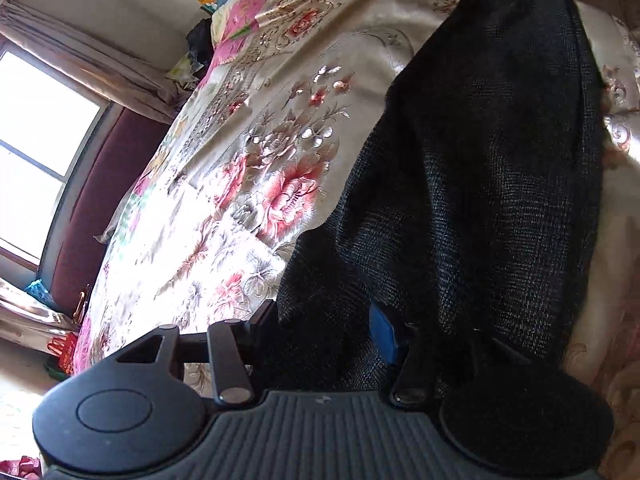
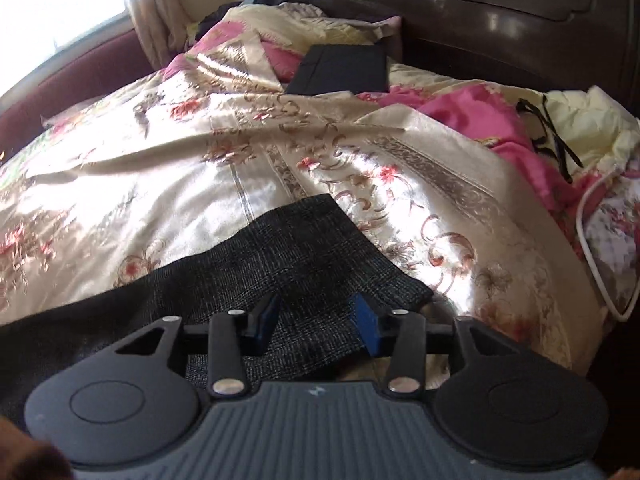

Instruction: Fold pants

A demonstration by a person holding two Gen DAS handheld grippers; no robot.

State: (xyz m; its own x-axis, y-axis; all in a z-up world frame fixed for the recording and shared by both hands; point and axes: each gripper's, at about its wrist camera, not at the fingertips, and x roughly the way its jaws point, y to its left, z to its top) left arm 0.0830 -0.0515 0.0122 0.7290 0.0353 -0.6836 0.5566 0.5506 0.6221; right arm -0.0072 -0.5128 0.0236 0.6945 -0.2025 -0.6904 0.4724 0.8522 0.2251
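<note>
Dark grey woven pants (image 1: 480,168) lie stretched across a floral satin bedspread (image 1: 248,152). In the left wrist view the near end of the pants drapes over my left gripper (image 1: 332,332); one blue pad (image 1: 384,332) shows, the other finger is buried in cloth, and the jaws look closed on the fabric. In the right wrist view the pants' hem end (image 2: 304,256) lies on the bedspread (image 2: 200,152). My right gripper (image 2: 318,318) is open, its blue pads (image 2: 366,320) set wide apart over the cloth near the hem corner.
A folded dark garment (image 2: 340,68) lies at the bed's head by a dark wooden headboard (image 2: 500,28). Pink and cream bedding (image 2: 480,120), black straps (image 2: 548,136) and a white cable (image 2: 592,240) lie at right. A window (image 1: 36,152) and curtain stand left.
</note>
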